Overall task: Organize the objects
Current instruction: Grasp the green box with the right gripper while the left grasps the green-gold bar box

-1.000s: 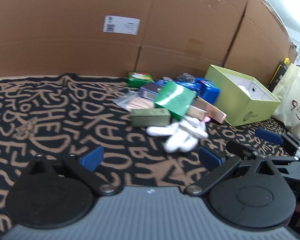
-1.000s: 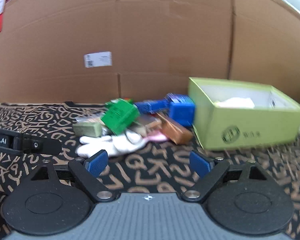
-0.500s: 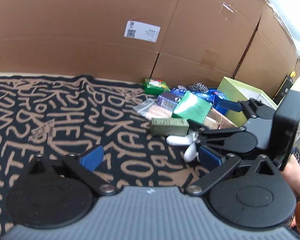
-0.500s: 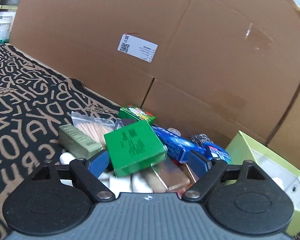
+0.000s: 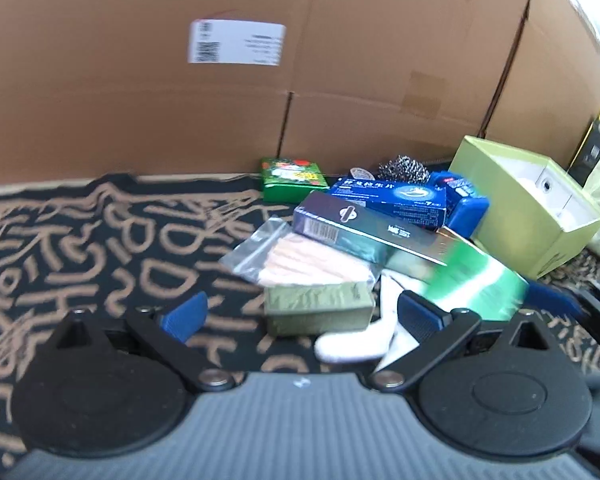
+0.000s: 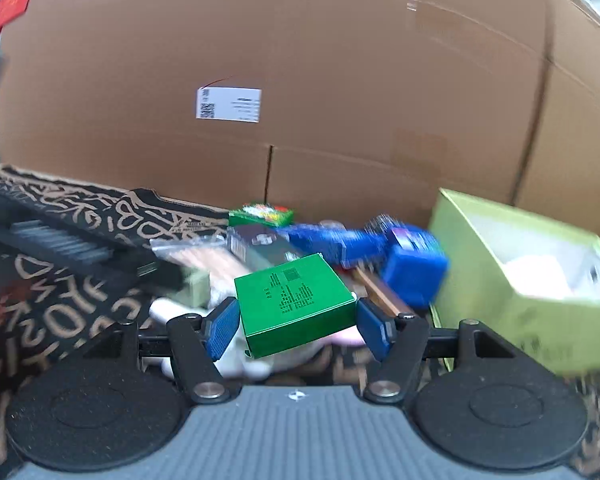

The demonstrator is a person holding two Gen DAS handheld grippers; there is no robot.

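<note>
At the pile beside the lime-green box (image 6: pixel 512 300), the right claw (image 6: pixel 296 326), wide a second ago, is closing around the green carton (image 6: pixel 294 304), pads seemingly just short of contact; left claw (image 5: pixel 300 316) open.

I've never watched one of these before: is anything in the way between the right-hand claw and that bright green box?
Nothing visible is. The bright green box already sits between the right gripper's two blue pads, whose jaws are closing on it. It rests atop the pile, on a white plush toy, with nothing covering it.
</note>
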